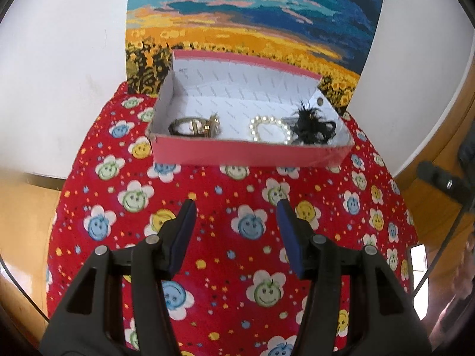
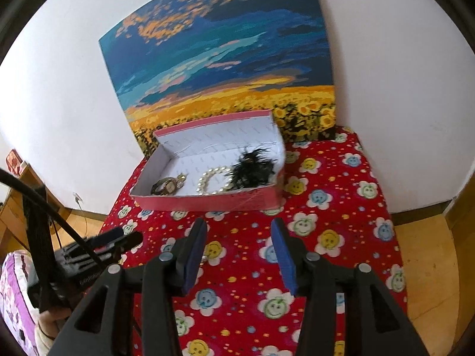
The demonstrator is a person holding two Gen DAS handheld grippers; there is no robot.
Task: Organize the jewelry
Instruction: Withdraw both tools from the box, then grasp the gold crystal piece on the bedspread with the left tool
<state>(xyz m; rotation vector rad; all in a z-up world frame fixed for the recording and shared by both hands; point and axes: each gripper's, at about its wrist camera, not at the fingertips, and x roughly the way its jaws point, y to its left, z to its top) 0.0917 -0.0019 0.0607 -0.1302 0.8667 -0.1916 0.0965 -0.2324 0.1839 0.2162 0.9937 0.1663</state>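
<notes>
Right wrist view is taking in the left gripper (image 2: pixel 118 238) at the lower left and a purple patterned fabric (image 2: pixel 13 290), neither showing from the left wrist. Behind, a white wall (image 1: pixel 59 59) is backing a sunflower-field painting (image 1: pixel 252 17). Red smiley-flower cloth (image 1: pixel 237 237) is covering the counter. A pink cardboard box (image 1: pixel 237 154) is sitting on it, holding a black feathery piece (image 1: pixel 311 127), a pearl bracelet (image 1: pixel 267 129) and a gold watch (image 1: pixel 193 126). Both the left gripper (image 1: pixel 236 207) and the right gripper (image 2: pixel 239 227) are hanging released, jaws apart over cloth, grasping nothing.
</notes>
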